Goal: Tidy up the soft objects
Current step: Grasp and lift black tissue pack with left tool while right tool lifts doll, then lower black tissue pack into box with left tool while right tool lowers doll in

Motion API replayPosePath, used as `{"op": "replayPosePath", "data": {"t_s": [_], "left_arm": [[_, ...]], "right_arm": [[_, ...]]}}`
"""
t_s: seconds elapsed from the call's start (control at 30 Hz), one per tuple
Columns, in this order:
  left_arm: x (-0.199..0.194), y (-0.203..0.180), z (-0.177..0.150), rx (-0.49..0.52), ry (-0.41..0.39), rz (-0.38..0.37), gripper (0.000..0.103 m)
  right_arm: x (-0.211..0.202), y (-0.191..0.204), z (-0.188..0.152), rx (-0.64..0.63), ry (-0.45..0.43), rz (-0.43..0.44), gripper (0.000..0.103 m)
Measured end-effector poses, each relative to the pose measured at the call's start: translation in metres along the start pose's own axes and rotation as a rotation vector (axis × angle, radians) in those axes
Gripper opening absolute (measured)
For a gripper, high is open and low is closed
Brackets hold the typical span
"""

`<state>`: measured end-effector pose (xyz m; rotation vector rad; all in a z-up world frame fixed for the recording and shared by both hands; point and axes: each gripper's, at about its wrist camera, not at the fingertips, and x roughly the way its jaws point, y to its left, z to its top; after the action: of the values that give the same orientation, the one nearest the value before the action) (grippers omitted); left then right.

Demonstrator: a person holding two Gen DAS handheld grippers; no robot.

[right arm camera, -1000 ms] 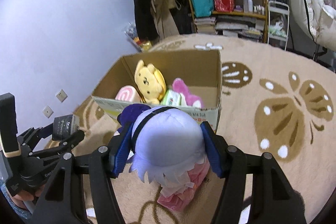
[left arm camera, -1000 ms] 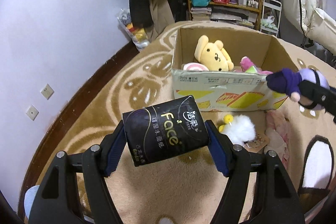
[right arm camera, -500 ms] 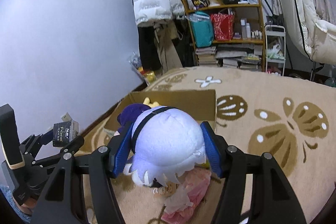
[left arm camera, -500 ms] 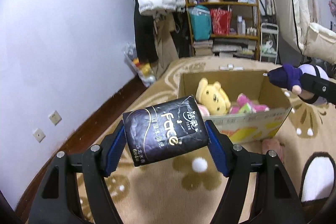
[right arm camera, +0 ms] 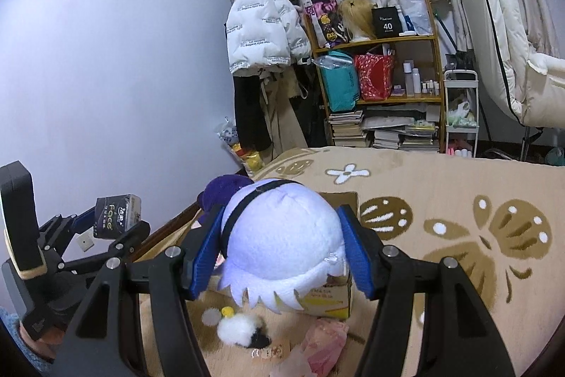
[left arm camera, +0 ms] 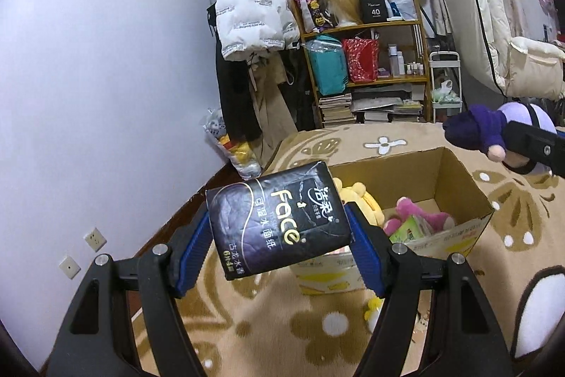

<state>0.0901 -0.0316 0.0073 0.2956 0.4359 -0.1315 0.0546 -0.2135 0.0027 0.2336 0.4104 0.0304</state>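
Left tongs point(left arm camera: 279, 235) are clamped on a dark tissue pack point(left arm camera: 277, 223); right tongs point(right arm camera: 282, 248) are clamped on a lilac plush doll point(right arm camera: 282, 235).

The pack is held at lower centre of the left view, its long axis across the pads, tilted up to the right. The doll's rounded head fills the right view's lower centre, purple part pointing away. An open cardboard box point(left arm camera: 455, 179) holding plush toys point(left arm camera: 416, 214) is seen beyond, on the patterned rug point(right arm camera: 459, 200).

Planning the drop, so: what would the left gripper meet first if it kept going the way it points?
Probably the cardboard box: the left gripper, shut on the tissue pack, aims toward its near-left corner, where the yellow plush lies. Depth is unclear, so it might pass over the rim.
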Motion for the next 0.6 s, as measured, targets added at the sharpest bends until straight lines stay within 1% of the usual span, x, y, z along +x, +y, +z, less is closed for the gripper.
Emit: {"op": "replayPosePath", "data": {"t_s": [0.13, 0.3, 0.37, 0.47, 0.6], "left_arm": [[0.011, -0.003, 0.005, -0.002, 0.006, -0.024, 0.072], [0.027, -0.009, 0.009, 0.029, 0.005, -0.023, 0.072], [0.035, -0.009, 0.01, 0.016, 0.021, -0.039, 0.072], [0.049, -0.011, 0.011, 0.01, 0.049, -0.055, 0.072], [0.067, -0.011, 0.014, -0.005, 0.093, -0.083, 0.072]], "right_arm": [[0.008, -0.004, 0.003, 0.012, -0.009, -0.005, 0.067], [0.023, -0.009, 0.005, 0.013, 0.002, -0.003, 0.067], [0.029, -0.009, 0.004, 0.012, 0.012, -0.001, 0.067], [0.042, -0.017, -0.001, 0.059, 0.036, 0.039, 0.067], [0.061, -0.024, -0.01, 0.059, 0.079, 0.024, 0.067]]}}
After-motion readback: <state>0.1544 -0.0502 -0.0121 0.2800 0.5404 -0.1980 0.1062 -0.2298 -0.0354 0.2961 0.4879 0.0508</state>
